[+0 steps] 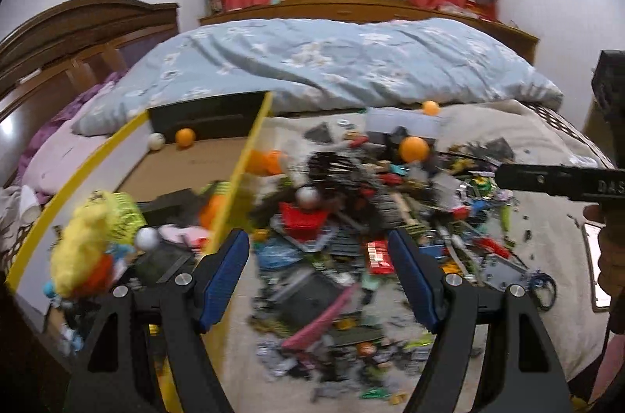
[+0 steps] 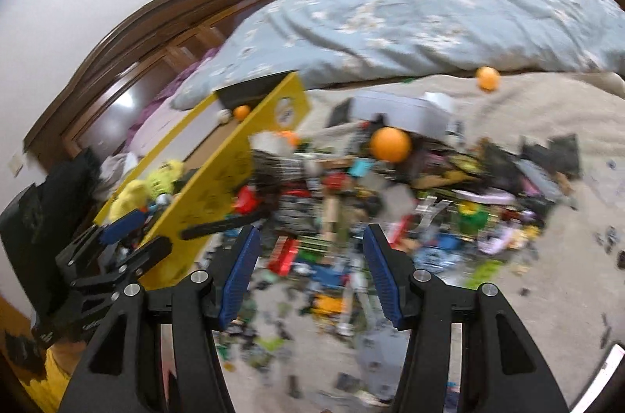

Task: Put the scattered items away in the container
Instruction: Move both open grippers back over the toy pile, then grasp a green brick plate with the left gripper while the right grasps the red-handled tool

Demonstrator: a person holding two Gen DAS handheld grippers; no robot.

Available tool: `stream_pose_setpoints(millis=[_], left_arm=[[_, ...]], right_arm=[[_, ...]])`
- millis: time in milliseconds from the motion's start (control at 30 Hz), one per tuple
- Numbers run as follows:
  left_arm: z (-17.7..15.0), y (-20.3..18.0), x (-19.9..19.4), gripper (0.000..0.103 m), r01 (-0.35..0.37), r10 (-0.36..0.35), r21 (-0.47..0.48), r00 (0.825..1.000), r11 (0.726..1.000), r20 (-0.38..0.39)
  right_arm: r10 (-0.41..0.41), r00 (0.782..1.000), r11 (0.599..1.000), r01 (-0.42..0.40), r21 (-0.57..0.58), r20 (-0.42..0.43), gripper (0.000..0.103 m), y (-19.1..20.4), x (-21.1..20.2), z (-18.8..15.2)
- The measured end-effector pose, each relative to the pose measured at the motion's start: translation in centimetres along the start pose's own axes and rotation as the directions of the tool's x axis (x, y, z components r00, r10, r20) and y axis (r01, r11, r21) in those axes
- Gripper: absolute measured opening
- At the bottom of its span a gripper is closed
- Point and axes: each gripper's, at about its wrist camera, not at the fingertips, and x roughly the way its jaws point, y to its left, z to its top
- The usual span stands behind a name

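My left gripper (image 1: 318,280) and right gripper (image 2: 310,274) were both wide apart, empty, above the scattered pile (image 2: 351,202); the yellow box (image 1: 242,175) stood at ten o'clock.

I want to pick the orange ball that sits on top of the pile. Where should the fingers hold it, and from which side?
Grip the orange ball across its widest middle, coming from above: it is round and sits exposed on the pile, with clutter crowding its lower sides.
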Motion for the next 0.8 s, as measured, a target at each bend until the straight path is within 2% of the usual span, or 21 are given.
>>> stream_pose_setpoints(millis=[233, 367, 433, 467, 500, 567, 800], left_arm=[[-1.2, -4.4, 1.6, 0.075, 0.115, -0.114, 0.035, 0.993, 0.993, -0.026], [-1.9, -6.4, 2.7, 0.075, 0.125, -0.124, 0.07, 0.992, 0.99, -0.027], [-2.1, -6.9, 3.4, 0.075, 0.14, -0.138, 0.065, 0.99, 0.988, -0.028], [-2.2, -7.1, 3.9, 0.074, 0.148, -0.146, 0.056, 0.989, 0.987, -0.03], [-2.2, -7.3, 4.4, 0.072, 0.152, -0.15, 0.049, 0.988, 0.987, -0.034], [-2.3, -7.6, 5.4, 0.071, 0.166, -0.164, 0.037, 0.986, 0.986, -0.043], [-2.0, -8.1, 9.0, 0.071, 0.104, -0.104, 0.01, 0.993, 0.994, -0.049]], right_arm=[[-0.073, 0.997, 0.997, 0.074, 0.027, -0.02, 0.056, -2.7, -0.1, -2.2], [-0.114, 0.992, 0.993, 0.115, 0.023, -0.045, 0.056, -3.5, 0.4, -3.8], [-0.143, 0.988, 0.99, 0.144, 0.008, -0.049, 0.048, -3.8, 0.6, -4.7], [-0.154, 0.987, 0.988, 0.154, 0.0, -0.055, 0.038, -3.9, 0.8, -4.9], [-0.168, 0.984, 0.986, 0.167, -0.013, -0.061, 0.035, -3.9, 1.0, -5.2], [-0.183, 0.981, 0.983, 0.181, -0.036, -0.06, 0.034, -3.8, 1.3, -5.7], [-0.21, 0.975, 0.975, 0.204, -0.082, -0.068, 0.031, -3.6, 3.1, -6.2]])
